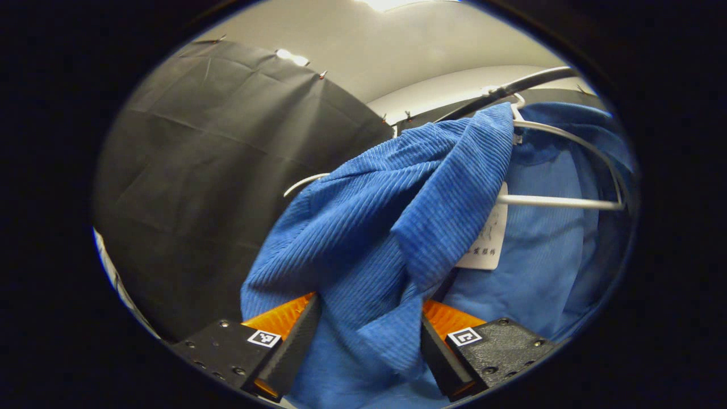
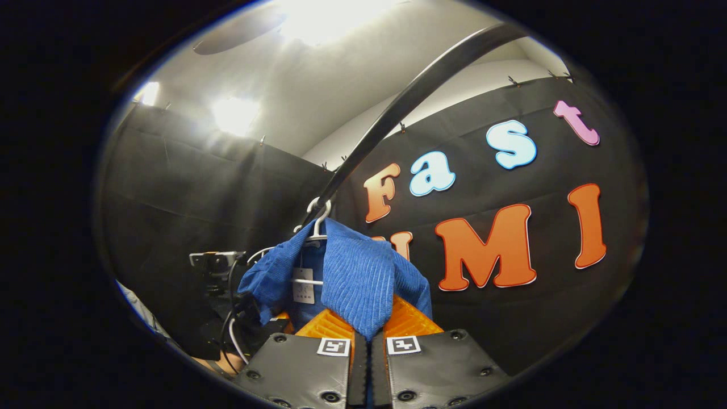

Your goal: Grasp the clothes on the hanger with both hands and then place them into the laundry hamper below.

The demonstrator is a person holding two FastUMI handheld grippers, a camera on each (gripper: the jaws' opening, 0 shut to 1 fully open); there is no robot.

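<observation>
A blue ribbed garment (image 1: pixel 369 227) hangs on a white hanger (image 1: pixel 562 200) hooked over a dark rail (image 1: pixel 511 88), with a white tag (image 1: pixel 483 244) inside its neck. My left gripper (image 1: pixel 366 346) is open, its fingers wide apart with a fold of the garment hanging between them. In the right gripper view the same garment (image 2: pixel 358 278) droops from the hanger (image 2: pixel 318 218) below the rail (image 2: pixel 409 102). My right gripper (image 2: pixel 366 346) is shut on a narrow point of that cloth. The left gripper's dark housing (image 2: pixel 218 264) sits at the garment's left side.
Black cloth walls (image 1: pixel 216 187) close the booth behind and beside the rail. Bright ceiling lights (image 2: pixel 233 113) glare overhead. Cables (image 2: pixel 233 335) and part of a hand (image 2: pixel 218 363) show low on the left in the right gripper view.
</observation>
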